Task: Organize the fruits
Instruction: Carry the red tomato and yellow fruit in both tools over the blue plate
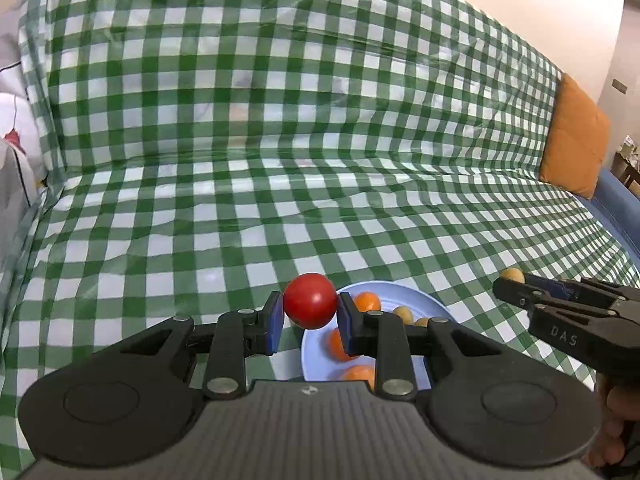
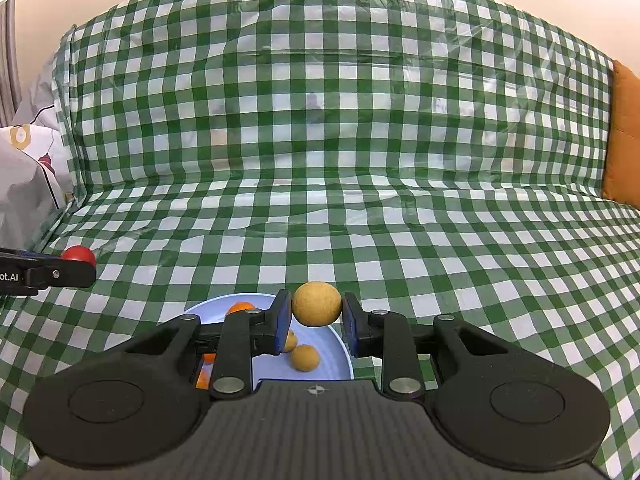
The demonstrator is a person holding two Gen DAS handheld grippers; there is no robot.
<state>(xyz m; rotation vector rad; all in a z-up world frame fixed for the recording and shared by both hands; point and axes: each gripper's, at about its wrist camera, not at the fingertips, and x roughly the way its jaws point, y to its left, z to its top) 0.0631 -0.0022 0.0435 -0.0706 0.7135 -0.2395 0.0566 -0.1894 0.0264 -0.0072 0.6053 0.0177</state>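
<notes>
Two fruits in hand, one per gripper. Left gripper is clenched on the red fruit, pads pressing it from either side; right gripper is clenched on the tan fruit the same way. Both are held off the cloth.

Blue plate sits on the green checked cloth, below and just beyond both sets of fingertips. In the left wrist view it lies under and to the right of the red fruit; in the right wrist view it lies under and to the left of the tan fruit. So the plate is between my two hands, both about equally near.

Plate contents: several orange fruits toward the left side, small tan fruits toward the right.

Judgement: the tan fruit hangs nearly over its own kind, so a short drop forward and down would place it. The red fruit has no matching group on the plate; whether it belongs there I cannot tell. Round fruit may roll on release.
</notes>
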